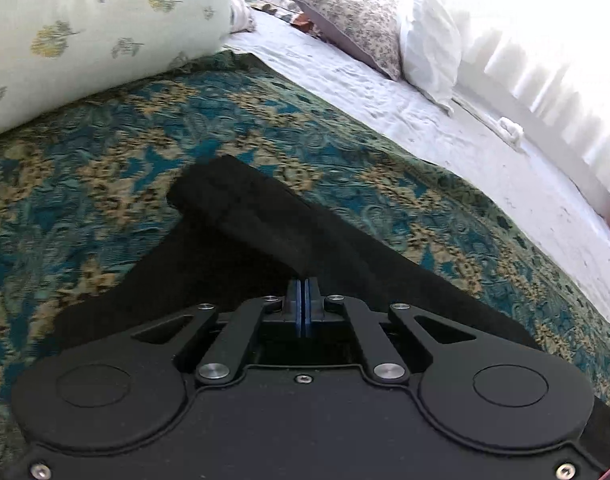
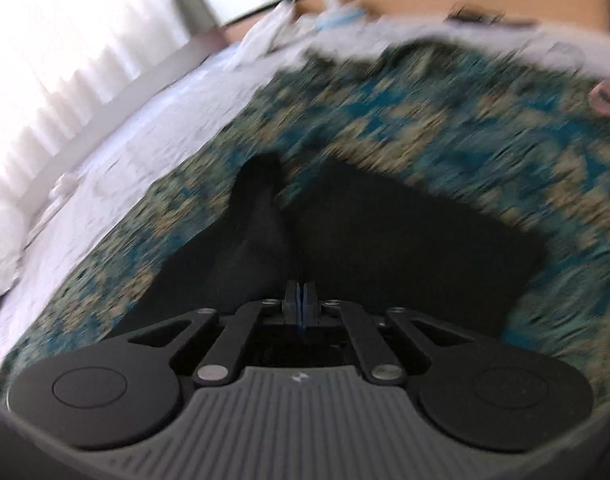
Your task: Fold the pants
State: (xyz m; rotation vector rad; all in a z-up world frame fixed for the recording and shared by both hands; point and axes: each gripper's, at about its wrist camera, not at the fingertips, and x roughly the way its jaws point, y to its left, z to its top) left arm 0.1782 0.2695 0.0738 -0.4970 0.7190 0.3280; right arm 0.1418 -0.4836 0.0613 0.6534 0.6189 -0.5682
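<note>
Black pants lie on a blue and gold patterned bedspread. In the left wrist view my left gripper is shut on a fold of the pants, and a doubled strip of the cloth rises from the pads toward the upper left. In the right wrist view, which is blurred, my right gripper is shut on the black pants too; a narrow ridge of cloth runs up from the pads and a wide flat part spreads to the right.
A pale flowered pillow sits at the upper left. A patterned pillow and a white pillow lie on the white sheet beside a bright curtained window. A small pinkish object lies at the far right on the bedspread.
</note>
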